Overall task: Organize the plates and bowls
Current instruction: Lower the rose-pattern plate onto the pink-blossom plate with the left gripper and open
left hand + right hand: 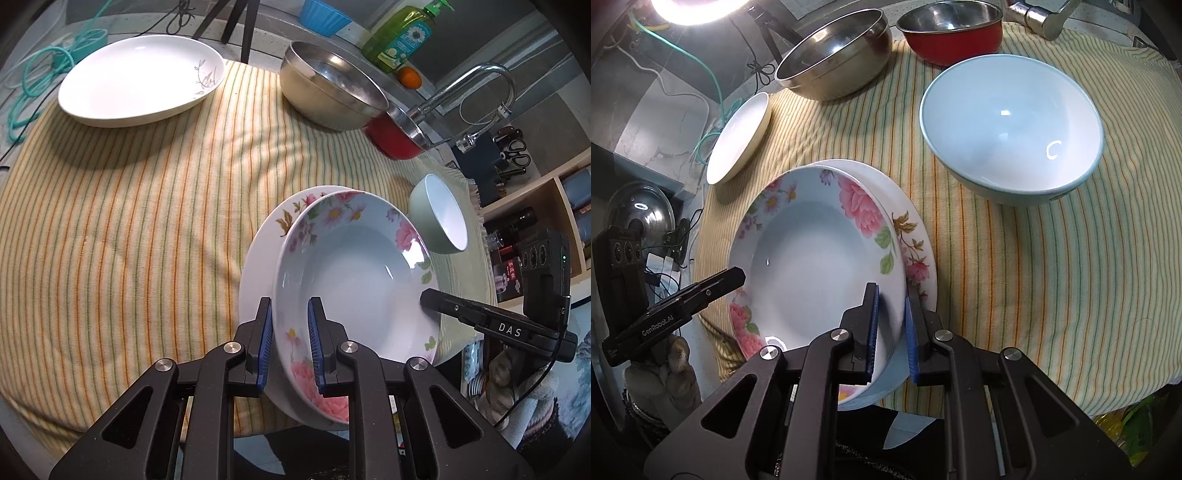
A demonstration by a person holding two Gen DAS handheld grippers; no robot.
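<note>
My left gripper (290, 345), right gripper (892, 328): black angular arms, silver screws, blue ribbed pads (316, 343); gloves, perhaps brown.

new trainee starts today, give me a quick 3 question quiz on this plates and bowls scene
1. True or false: both the left gripper and the right gripper are shut on the rim of the floral deep plate.
2. What lies directly under the floral deep plate: A) the steel bowl, B) a flatter floral plate, C) bare cloth?
3. What colour is the outside of the small pot beside the steel bowl?

Key: 1 true; 2 B; 3 red.
</note>
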